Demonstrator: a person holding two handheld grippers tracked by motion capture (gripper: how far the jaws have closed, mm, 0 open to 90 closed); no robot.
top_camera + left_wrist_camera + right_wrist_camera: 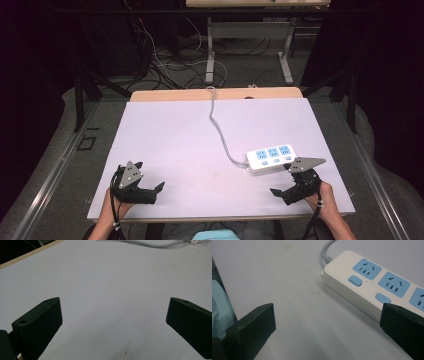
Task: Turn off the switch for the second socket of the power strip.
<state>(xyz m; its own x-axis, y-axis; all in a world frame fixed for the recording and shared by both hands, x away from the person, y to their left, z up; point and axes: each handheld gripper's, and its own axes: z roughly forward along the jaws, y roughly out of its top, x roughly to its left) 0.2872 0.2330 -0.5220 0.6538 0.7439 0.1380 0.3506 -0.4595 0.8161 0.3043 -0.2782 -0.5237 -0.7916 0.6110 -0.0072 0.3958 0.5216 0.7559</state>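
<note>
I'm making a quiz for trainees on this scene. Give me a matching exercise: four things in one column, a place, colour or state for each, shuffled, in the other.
1. power strip
2. cord
3. left gripper
4. switches

a. open, near the table's front left
b. blue, beside the sockets
c. white, close to the right gripper
d. grey, runs to the table's far edge

Pairs: 1-c, 2-d, 3-a, 4-b

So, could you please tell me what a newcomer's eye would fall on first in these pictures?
The white power strip with three blue sockets stands out, lying toward the right of the pale table, its grey cord snaking to the far edge. The right gripper sits just beside it, jaws wide open; the left gripper rests near the front left, jaws open too.
</note>
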